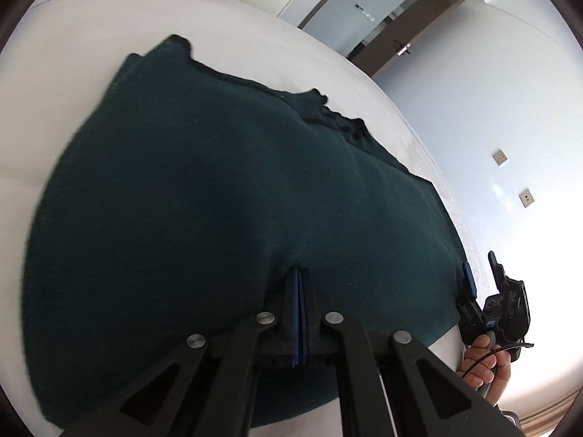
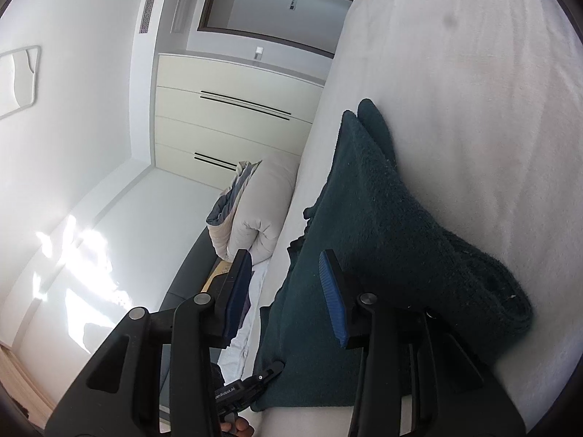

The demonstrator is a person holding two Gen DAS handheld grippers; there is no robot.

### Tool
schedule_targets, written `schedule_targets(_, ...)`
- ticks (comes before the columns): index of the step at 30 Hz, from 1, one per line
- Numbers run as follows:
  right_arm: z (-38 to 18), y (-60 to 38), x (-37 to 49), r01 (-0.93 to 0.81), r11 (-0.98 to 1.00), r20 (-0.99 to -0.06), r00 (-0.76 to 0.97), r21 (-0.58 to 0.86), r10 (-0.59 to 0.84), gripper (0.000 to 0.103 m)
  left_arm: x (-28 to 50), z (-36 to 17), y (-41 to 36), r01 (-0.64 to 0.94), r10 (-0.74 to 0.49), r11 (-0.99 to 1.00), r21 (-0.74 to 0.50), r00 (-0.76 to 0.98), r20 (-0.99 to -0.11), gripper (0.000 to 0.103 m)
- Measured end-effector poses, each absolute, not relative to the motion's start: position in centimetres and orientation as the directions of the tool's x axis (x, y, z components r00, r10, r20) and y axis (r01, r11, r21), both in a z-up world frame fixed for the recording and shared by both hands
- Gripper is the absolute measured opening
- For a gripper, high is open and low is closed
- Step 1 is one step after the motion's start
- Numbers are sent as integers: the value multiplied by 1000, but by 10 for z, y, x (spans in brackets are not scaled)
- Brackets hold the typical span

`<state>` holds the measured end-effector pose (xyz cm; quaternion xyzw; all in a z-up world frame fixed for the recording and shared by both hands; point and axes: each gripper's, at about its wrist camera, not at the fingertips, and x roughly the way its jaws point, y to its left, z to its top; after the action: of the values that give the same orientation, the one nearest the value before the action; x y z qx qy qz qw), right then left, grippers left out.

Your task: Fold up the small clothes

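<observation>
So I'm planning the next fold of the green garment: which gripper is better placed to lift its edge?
Left. The left gripper is shut on the garment edge; the right gripper stands open.

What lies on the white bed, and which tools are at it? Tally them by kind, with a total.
Dark teal knitted garment: 1
Rolled beige quilt: 1
Black two-finger grippers with blue pads: 2, left gripper and right gripper
Total: 4

Home bedroom, white bed (image 1: 255,36), folded duvet (image 2: 255,211), built-in cream wardrobe (image 2: 237,109), wall sockets (image 1: 500,157)
</observation>
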<state>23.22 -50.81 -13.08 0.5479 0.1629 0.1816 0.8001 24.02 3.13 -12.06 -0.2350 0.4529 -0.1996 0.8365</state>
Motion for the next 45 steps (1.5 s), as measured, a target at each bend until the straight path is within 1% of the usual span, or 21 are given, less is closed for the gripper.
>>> schedule_targets(7, -128, -509, 224, -110, 342, -68, 881, 933, 468, 37, 221, -122, 81, 94, -565, 781, -617, 527, -634, 5)
schedule_targets(9, -128, -509, 221, -109, 346, -70, 881, 932, 468, 37, 213, -120, 92, 70, -532, 800, -595, 541, -652, 4)
schedule_targets(15, -126, -509, 220, -105, 350, -75, 883, 931, 464, 37, 199, -118, 129, 4, -508, 787, -617, 572, -645, 3)
schedule_targets(17, -126, -510, 219, -104, 349, -75, 883, 931, 464, 37, 198, -113, 133, -22, -460, 814, -580, 586, -667, 7)
schedule_targets(18, -125, -510, 219, -103, 349, -76, 883, 932, 463, 37, 198, -109, 134, -25, -451, 817, -576, 594, -666, 11)
schedule_targets(19, -125, -510, 219, -100, 350, -79, 884, 931, 462, 37, 196, -105, 137, -26, -452, 812, -583, 603, -657, 23)
schedule_targets(20, -125, -510, 220, -97, 354, -83, 884, 930, 460, 37, 195, -103, 138, -19, -461, 805, -593, 610, -645, 38)
schedule_targets(21, -124, -509, 221, -91, 362, -92, 884, 928, 459, 37, 195, -101, 138, -9, -472, 798, -603, 613, -634, 45)
schedule_targets(22, -122, -508, 222, -81, 378, -109, 883, 922, 456, 39, 195, -99, 137, 1, -481, 792, -610, 615, -624, 55)
schedule_targets(24, -113, -502, 225, -54, 428, -162, 876, 902, 454, 49, 194, -93, 134, 5, -467, 803, -596, 626, -624, 71)
schedule_targets(25, -105, -495, 226, -40, 469, -200, 870, 882, 451, 61, 193, -90, 133, -8, -438, 818, -575, 640, -632, 83)
schedule_targets(26, -96, -487, 228, -20, 520, -250, 861, 854, 444, 73, 192, -88, 136, -14, -424, 820, -572, 656, -624, 86)
schedule_targets(28, -78, -468, 230, -3, 601, -330, 834, 799, 443, 84, 193, -88, 141, -17, -437, 801, -599, 667, -603, 87)
schedule_targets(31, -49, -433, 235, -68, 674, -380, 782, 736, 493, 84, 207, -98, 140, -48, -448, 801, -596, 612, -651, 87)
schedule_targets(34, -29, -406, 246, -100, 708, -410, 754, 699, 513, 84, 222, -101, 123, -5, -446, 843, -537, 552, -704, 86)
schedule_targets(36, -31, -398, 260, -91, 696, -429, 729, 712, 534, 84, 230, -100, 116, 15, -454, 848, -530, 536, -712, 86)
schedule_targets(38, -44, -394, 268, -33, 703, -484, 703, 710, 521, 84, 239, -103, 114, 16, -467, 844, -537, 514, -719, 86)
schedule_targets(40, -76, -393, 282, 46, 711, -575, 626, 702, 527, 82, 246, -103, 109, 21, -463, 853, -521, 490, -738, 86)
schedule_targets(41, -93, -393, 286, 81, 722, -620, 584, 687, 524, 80, 249, -102, 106, 28, -461, 860, -510, 475, -750, 86)
schedule_targets(43, -86, -388, 279, 26, 758, -608, 615, 652, 502, 80, 253, -103, 100, 35, -476, 856, -515, 439, -762, 86)
schedule_targets(45, -81, -384, 276, 32, 764, -624, 599, 644, 501, 81, 258, -103, 101, 21, -496, 843, -538, 418, -761, 85)
